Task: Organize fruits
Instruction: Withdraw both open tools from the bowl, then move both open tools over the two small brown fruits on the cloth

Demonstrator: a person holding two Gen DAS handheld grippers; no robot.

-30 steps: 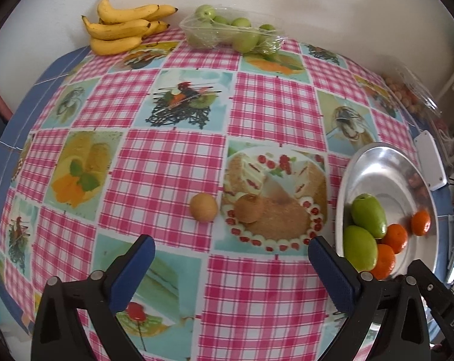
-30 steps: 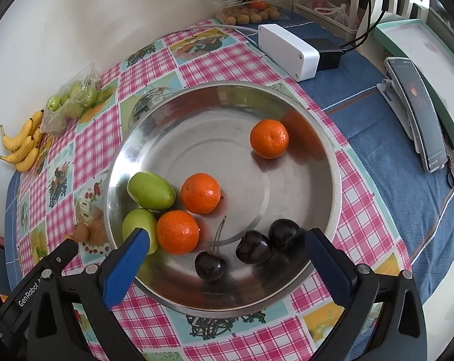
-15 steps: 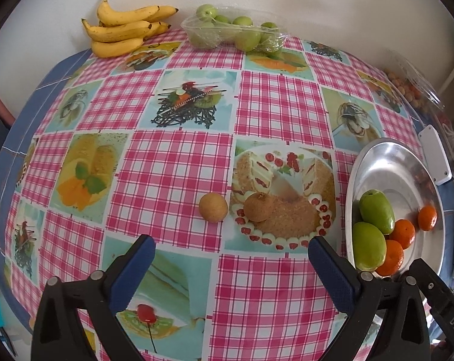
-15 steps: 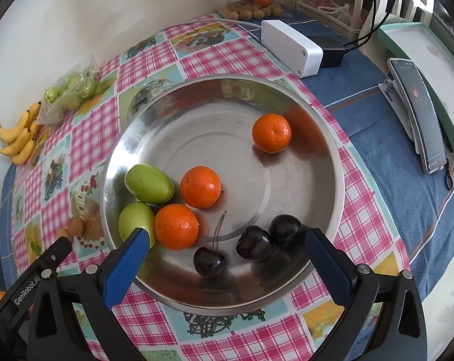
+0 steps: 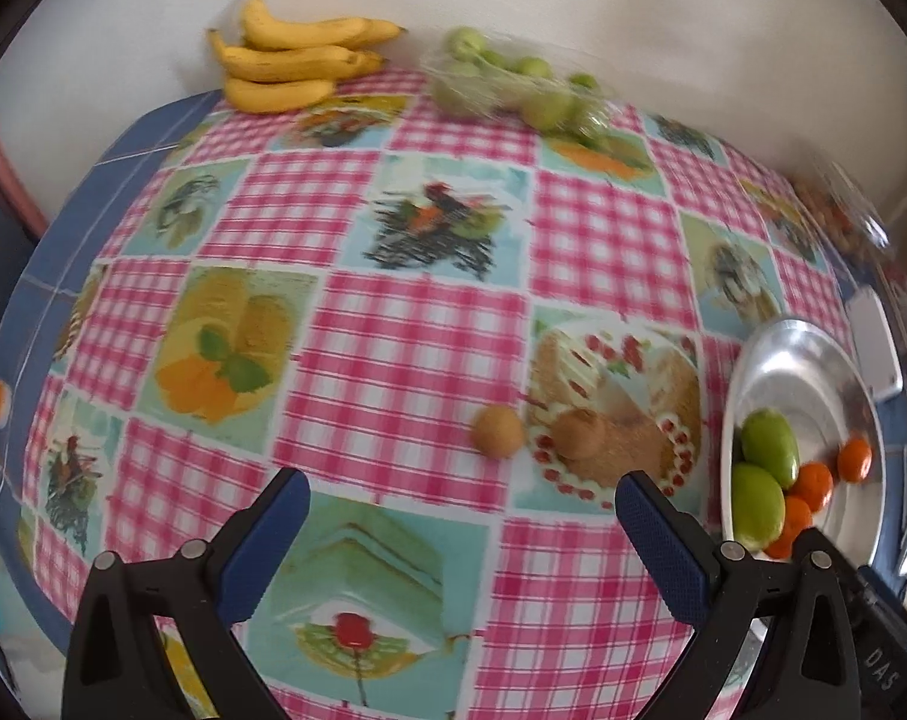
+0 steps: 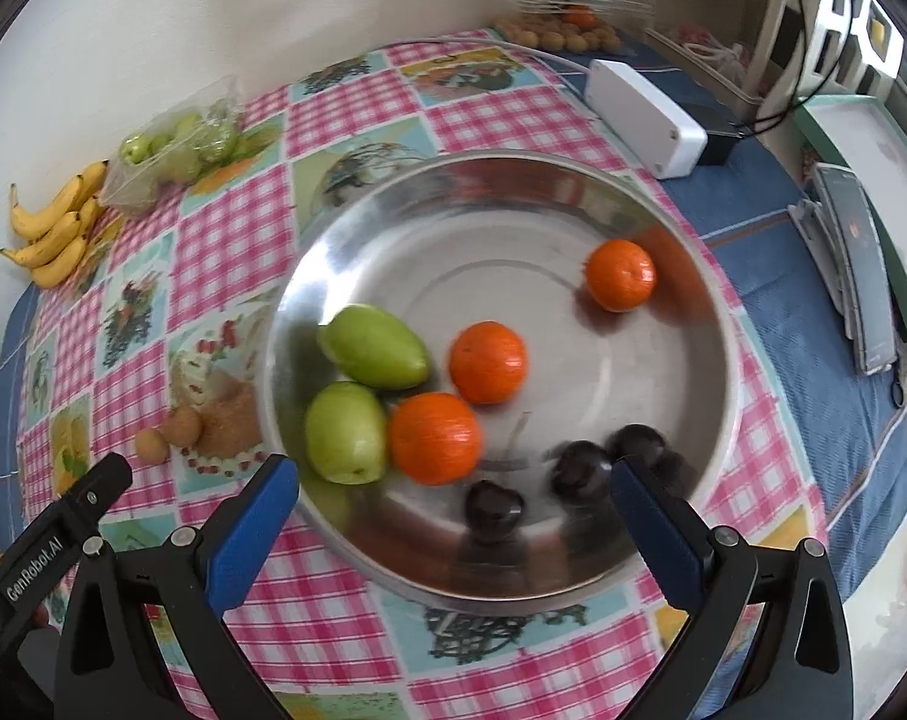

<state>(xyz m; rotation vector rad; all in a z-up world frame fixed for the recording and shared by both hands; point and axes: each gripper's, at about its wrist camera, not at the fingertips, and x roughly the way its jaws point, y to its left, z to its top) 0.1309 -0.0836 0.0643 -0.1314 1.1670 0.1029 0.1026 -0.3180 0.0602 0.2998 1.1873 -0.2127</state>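
While spread wide, both grippers (image 5: 462,501) (image 6: 453,489) hold nothing

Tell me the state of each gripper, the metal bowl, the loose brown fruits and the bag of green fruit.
Left gripper: open, empty.
Right gripper: open, empty, above the bowl.
Metal bowl: upright, holding green, orange and dark fruits.
Two small brown fruits: loose on the tablecloth, outside the bowl.
Plastic bag of green fruit: lying by the wall.
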